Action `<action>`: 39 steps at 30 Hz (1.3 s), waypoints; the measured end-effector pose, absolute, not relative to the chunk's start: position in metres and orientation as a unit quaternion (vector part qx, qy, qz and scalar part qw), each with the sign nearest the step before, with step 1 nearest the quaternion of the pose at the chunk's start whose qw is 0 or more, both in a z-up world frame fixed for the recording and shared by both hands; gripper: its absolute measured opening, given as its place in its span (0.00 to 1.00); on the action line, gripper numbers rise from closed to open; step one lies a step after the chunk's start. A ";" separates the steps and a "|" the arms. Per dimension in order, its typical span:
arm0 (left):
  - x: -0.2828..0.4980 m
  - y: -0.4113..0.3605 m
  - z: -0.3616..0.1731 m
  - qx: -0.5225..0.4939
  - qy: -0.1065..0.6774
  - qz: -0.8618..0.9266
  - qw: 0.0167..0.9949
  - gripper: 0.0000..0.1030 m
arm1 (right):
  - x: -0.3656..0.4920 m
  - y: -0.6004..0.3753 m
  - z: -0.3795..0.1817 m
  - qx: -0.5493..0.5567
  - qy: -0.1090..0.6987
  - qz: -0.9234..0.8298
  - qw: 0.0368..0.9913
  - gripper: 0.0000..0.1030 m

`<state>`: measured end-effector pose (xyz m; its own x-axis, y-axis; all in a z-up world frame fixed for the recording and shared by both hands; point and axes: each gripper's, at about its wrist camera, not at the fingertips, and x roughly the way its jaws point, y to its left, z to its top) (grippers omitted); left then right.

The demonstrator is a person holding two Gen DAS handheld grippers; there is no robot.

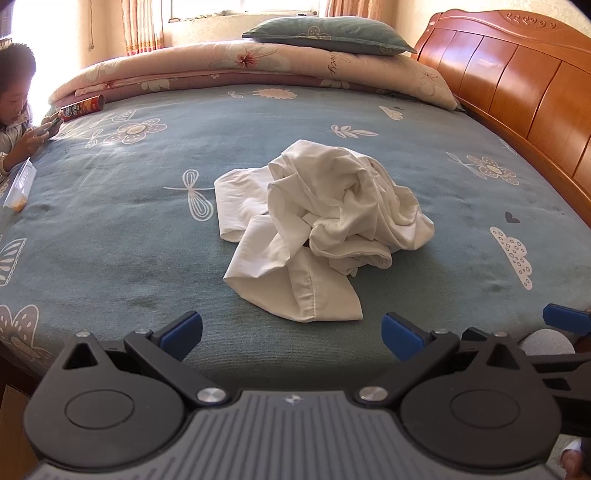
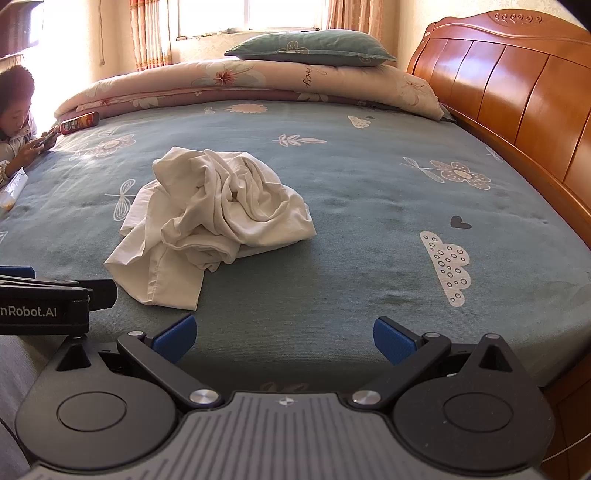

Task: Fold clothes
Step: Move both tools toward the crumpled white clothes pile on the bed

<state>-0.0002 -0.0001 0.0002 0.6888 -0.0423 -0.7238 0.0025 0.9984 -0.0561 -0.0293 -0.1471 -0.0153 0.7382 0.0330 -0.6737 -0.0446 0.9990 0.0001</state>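
both grippers empty, white garment (image 1: 317, 229) still a crumpled heap on the bed (image 1: 110, 229)
left gripper (image 1: 291, 332) and right gripper (image 2: 284, 338) jaws wide apart, short of the heap; bunched layers risk grabbing several folds at once

A bed (image 1: 110, 229) in a blue-green sheet with flower and cloud prints fills both views. A folded floral quilt (image 1: 258, 70) lies along its far edge, a green pillow (image 1: 328, 35) on top. A wooden headboard (image 1: 517, 85) stands at the right. A snack can (image 1: 83, 108) lies near a person (image 1: 16, 110) holding a phone (image 1: 51, 127) at the left edge
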 end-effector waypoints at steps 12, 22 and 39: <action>-0.001 0.001 0.002 -0.022 0.385 -0.009 0.922 1.00 | -0.028 -0.147 -0.015 -0.010 0.367 0.021 0.930 1.00; 0.003 0.014 0.001 -0.053 0.384 0.013 0.922 1.00 | -0.029 -0.145 -0.013 -0.008 0.356 0.024 0.934 1.00; 0.019 0.018 -0.005 -0.093 0.387 -0.005 0.917 1.00 | -0.021 -0.154 -0.016 0.016 0.329 0.054 0.942 1.00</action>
